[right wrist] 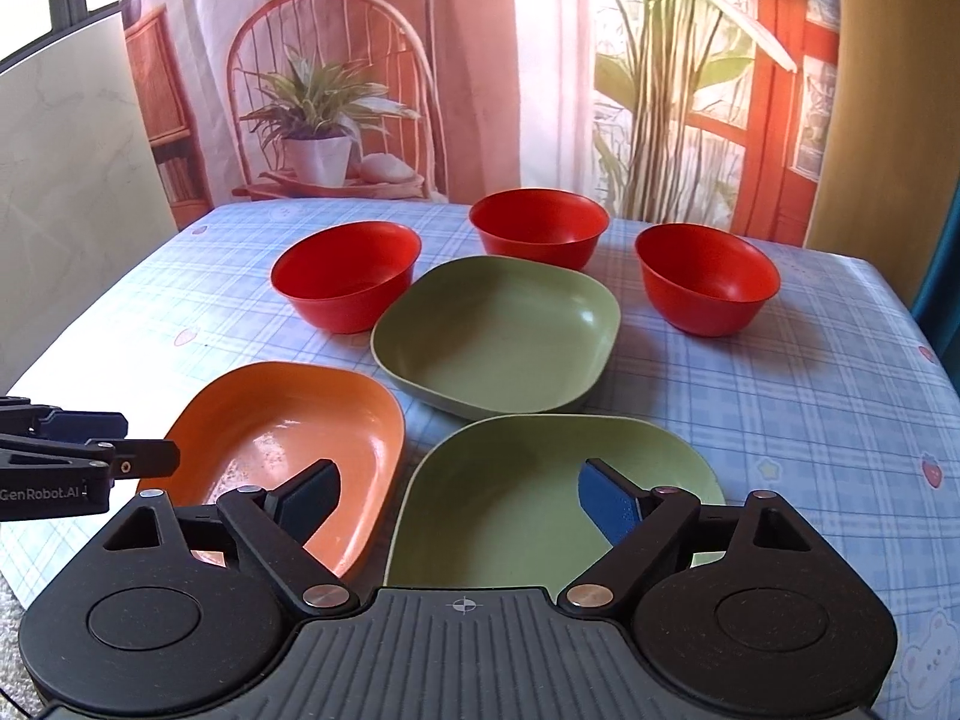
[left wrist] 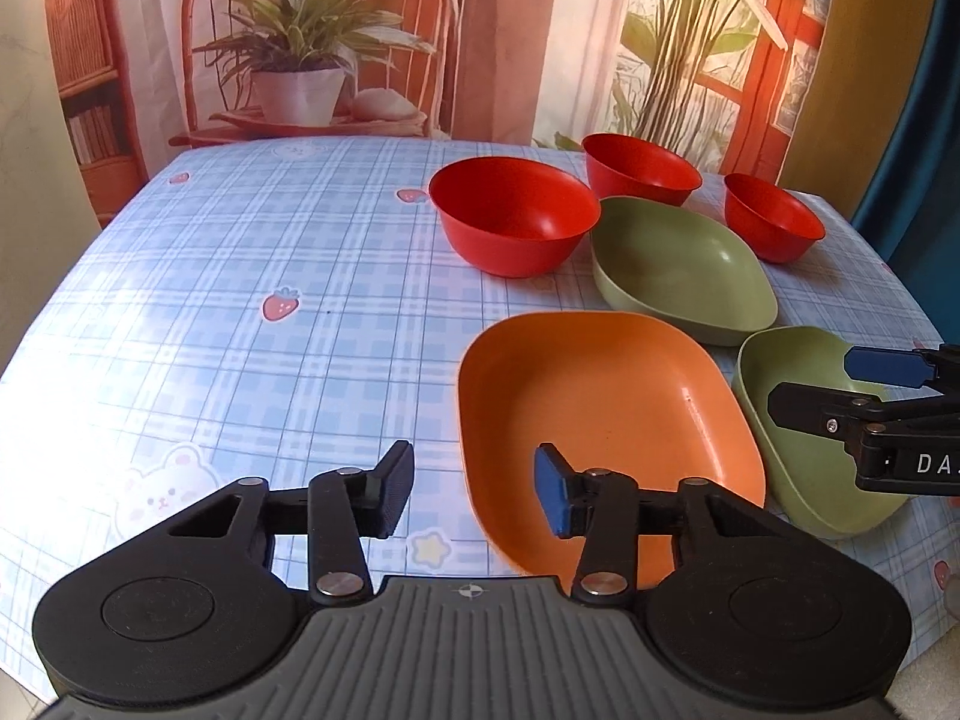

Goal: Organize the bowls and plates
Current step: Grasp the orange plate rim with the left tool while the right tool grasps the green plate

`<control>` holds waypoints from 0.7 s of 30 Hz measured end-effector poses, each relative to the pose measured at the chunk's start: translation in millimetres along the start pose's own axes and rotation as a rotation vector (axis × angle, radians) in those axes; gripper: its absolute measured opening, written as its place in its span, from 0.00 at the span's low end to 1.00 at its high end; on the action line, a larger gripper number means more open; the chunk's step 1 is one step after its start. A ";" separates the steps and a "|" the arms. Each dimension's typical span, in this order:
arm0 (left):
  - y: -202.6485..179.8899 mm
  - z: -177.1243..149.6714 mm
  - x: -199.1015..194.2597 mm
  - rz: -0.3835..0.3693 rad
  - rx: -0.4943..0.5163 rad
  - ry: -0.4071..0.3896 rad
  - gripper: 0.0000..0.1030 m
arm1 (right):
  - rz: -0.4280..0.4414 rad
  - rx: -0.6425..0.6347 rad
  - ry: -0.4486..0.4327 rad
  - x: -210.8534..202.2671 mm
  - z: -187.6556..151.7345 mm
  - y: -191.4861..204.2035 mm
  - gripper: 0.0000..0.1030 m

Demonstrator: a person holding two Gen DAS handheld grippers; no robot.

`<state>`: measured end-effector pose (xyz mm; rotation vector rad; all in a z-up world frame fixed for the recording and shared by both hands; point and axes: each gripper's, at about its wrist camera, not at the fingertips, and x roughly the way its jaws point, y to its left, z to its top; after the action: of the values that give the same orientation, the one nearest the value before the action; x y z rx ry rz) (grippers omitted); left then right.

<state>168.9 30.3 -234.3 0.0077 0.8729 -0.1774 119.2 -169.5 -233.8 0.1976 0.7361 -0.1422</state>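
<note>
An orange plate (left wrist: 600, 408) (right wrist: 282, 420) lies near the table's front edge. Beside it on the right is a green plate (left wrist: 804, 480) (right wrist: 528, 480), with a second green plate (left wrist: 678, 270) (right wrist: 498, 330) behind. Three red bowls (left wrist: 516, 222) (left wrist: 642, 171) (left wrist: 771, 219) stand in a row at the back. My left gripper (left wrist: 474, 495) (right wrist: 150, 439) is open and straddles the orange plate's near left rim, one finger outside, one inside, without touching it. My right gripper (right wrist: 462, 504) (left wrist: 810, 384) is open, one finger over the orange plate and one over the near green plate.
The table wears a blue plaid cloth (left wrist: 240, 300) with strawberry and bear prints; its left half holds no dishes. A printed backdrop with a chair and plants (left wrist: 300, 48) hangs behind the far edge. The table's right edge (right wrist: 924, 324) runs close to the rightmost bowl.
</note>
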 end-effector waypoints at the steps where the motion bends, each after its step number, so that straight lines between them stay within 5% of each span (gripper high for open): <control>1: 2.7 -1.6 2.4 -0.006 -0.012 0.010 0.36 | -0.002 -0.009 0.003 1.7 0.9 2.7 0.81; 13: 23.7 -14.1 15.9 -0.026 -0.083 0.046 0.31 | 0.003 -0.064 0.036 15.0 2.9 19.6 0.70; 21: 27.6 -17.1 17.2 -0.039 -0.095 0.045 0.31 | 0.007 -0.093 0.043 21.8 4.8 25.6 0.50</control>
<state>171.1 56.3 -260.2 -0.0946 0.9263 -0.1729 143.4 -147.0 -241.8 0.1147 0.7832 -0.0972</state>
